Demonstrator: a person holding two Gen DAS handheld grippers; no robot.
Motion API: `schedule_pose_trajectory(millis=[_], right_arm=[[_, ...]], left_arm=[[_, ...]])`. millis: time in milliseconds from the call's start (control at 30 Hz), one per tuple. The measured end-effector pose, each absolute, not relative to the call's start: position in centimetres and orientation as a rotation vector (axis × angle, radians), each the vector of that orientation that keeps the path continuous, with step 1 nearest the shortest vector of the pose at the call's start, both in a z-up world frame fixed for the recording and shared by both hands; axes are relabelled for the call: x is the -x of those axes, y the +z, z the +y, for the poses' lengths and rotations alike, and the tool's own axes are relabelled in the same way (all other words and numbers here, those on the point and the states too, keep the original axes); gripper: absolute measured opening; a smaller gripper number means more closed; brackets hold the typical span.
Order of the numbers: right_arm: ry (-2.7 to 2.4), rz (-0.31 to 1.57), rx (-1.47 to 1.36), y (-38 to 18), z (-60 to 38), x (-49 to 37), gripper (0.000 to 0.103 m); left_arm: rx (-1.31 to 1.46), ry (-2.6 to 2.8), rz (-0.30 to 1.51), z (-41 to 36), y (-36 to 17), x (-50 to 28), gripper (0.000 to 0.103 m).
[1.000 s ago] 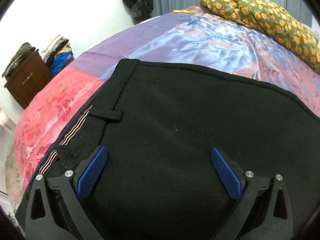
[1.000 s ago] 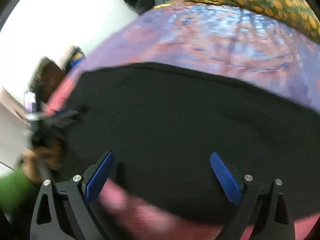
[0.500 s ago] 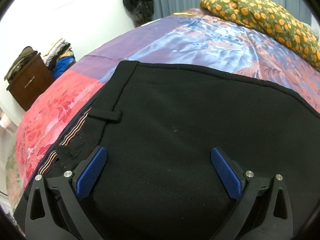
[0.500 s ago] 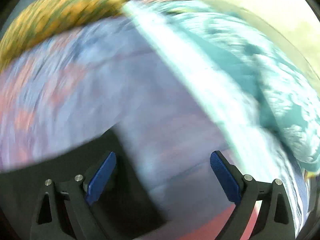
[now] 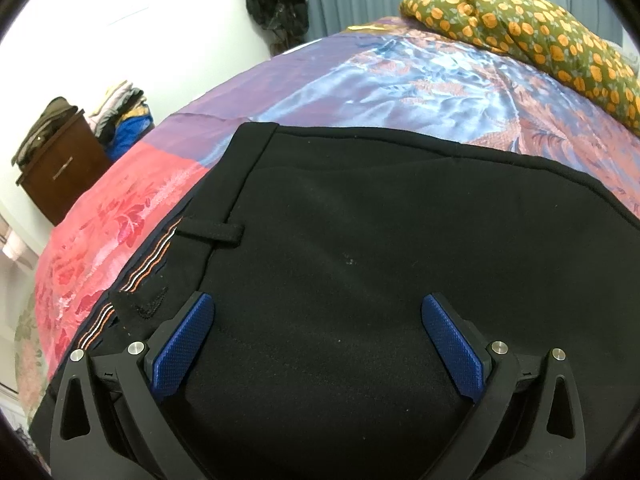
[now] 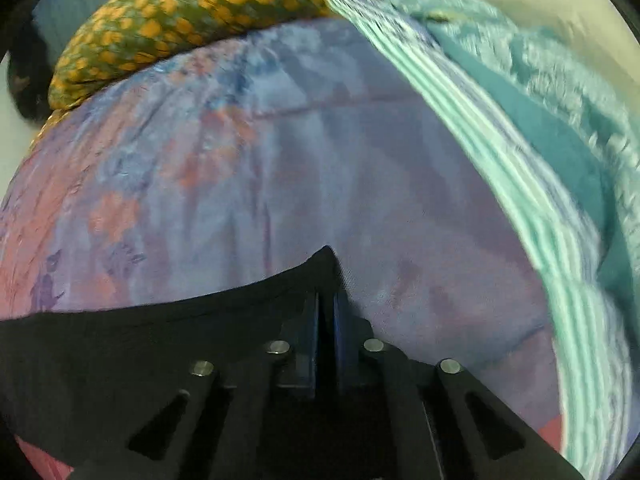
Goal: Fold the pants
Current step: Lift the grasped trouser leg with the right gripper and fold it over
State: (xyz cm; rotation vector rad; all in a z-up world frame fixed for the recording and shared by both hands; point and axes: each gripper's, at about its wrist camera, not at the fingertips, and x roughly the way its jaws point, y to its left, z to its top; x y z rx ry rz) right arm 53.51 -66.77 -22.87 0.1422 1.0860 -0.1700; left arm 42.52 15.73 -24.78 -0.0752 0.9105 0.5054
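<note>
The black pants are lying spread flat on the bed, over its satin cover, with the waistband and a belt loop toward the left in the left wrist view and the fabric running off to the right. The left gripper is hovering just over the cloth near the waistband with its jaws standing wide and nothing between the blue pads. The right gripper has just been closing, and in its own view the jaws are sitting pressed together on a pointed corner of the pants at their far edge, the black cloth peaking up right at the fingertips. The hold looks shallow: only the very tip of the corner seems to be pinched, so a quick pull could be slipping it free. The picture there is blurred, so how many layers are caught cannot be told; catching one layer alone would be dragging the fold crooked. With the left end not being held, the whole garment may be sliding across the slick cover instead of folding, and the satin could be bunching underneath.
</note>
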Motion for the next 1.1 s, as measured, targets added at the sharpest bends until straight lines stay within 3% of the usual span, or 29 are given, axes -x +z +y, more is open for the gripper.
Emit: schedule_pose_trajectory(millis=[133,300,467,567,667,700,767,833,1100], right_arm=[[-0.071,0.95,-0.09,-17.9,-64.4,-48.6,0.007],[0.078,0.799,0.049,-11.6,-58.0,-36.3,0.007],[0.087,0.791,0.128,-12.0,-52.8,-23.7,0.007],[-0.046,0.939,0.06,-15.2,-53.4,-18.4,0.009],[-0.214,1.087,0.009,-17.5,-55.6,-15.6,0.029],[-0.243,1.087,-0.008,-17.4,-56.2,-14.7,0.034],[-0.283,1.026,-0.022,-15.8,-56.7,-12.9,0.059],[-0.29,0.958,-0.035,-14.2,-56.4,-11.7,0.073],[0.06,0.829,-0.473,-15.0,-50.3,-12.6,0.073]], left_arm=[[0.064,0.512,0.916,15.7,-24.8,-42.7,0.102],[0.041,0.525,0.928,15.6,-24.8,-43.0,0.102],[0.039,0.533,0.959,15.7,-24.6,-43.4,0.102],[0.046,0.552,1.009,15.7,-24.1,-43.7,0.103],[0.028,0.562,1.079,15.0,-22.7,-43.1,0.102],[0.033,0.56,1.082,14.7,-22.3,-42.7,0.102],[0.072,0.527,1.056,13.9,-20.9,-40.9,0.102],[0.105,0.472,1.02,12.7,-19.9,-38.8,0.102],[0.019,0.311,1.025,6.5,-21.8,-34.0,0.102]])
